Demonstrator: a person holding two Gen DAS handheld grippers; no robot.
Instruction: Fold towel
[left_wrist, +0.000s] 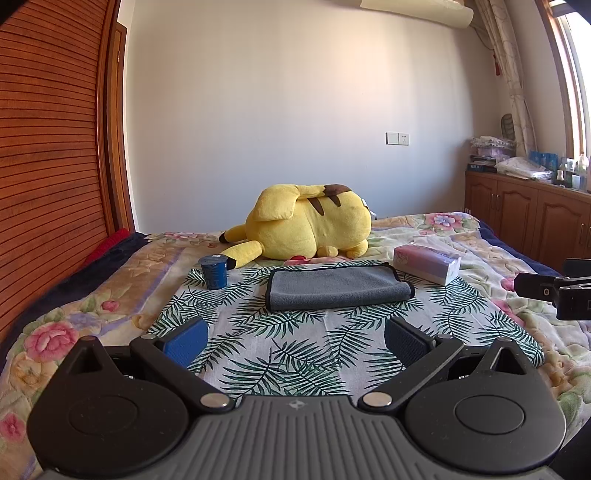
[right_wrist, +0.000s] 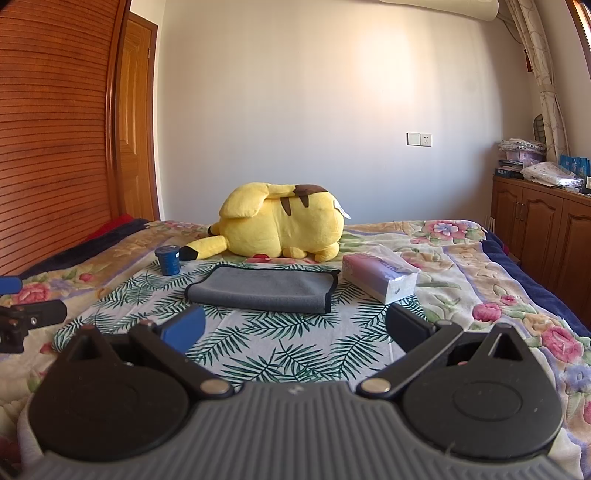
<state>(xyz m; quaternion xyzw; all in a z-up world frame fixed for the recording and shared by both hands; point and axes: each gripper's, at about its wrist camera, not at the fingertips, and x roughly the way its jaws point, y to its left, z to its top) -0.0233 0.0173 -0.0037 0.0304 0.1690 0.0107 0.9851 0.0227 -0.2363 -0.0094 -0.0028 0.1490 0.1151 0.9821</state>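
Observation:
A grey towel (left_wrist: 338, 288) with a dark hem lies folded over on a palm-leaf cloth (left_wrist: 295, 354) on the bed; it also shows in the right wrist view (right_wrist: 264, 290). My left gripper (left_wrist: 295, 339) is open and empty, held back from the towel's near edge. My right gripper (right_wrist: 295, 328) is open and empty, also short of the towel. Each gripper shows at the edge of the other's view: the right one (left_wrist: 554, 291) and the left one (right_wrist: 26, 317).
A yellow plush toy (left_wrist: 306, 225) lies behind the towel. A blue cup (left_wrist: 213, 271) stands to the left, a tissue pack (left_wrist: 426, 264) to the right. A floral bedspread (left_wrist: 66, 332) covers the bed. Wooden cabinets (right_wrist: 543, 232) stand at right, a wooden wardrobe (left_wrist: 48, 147) at left.

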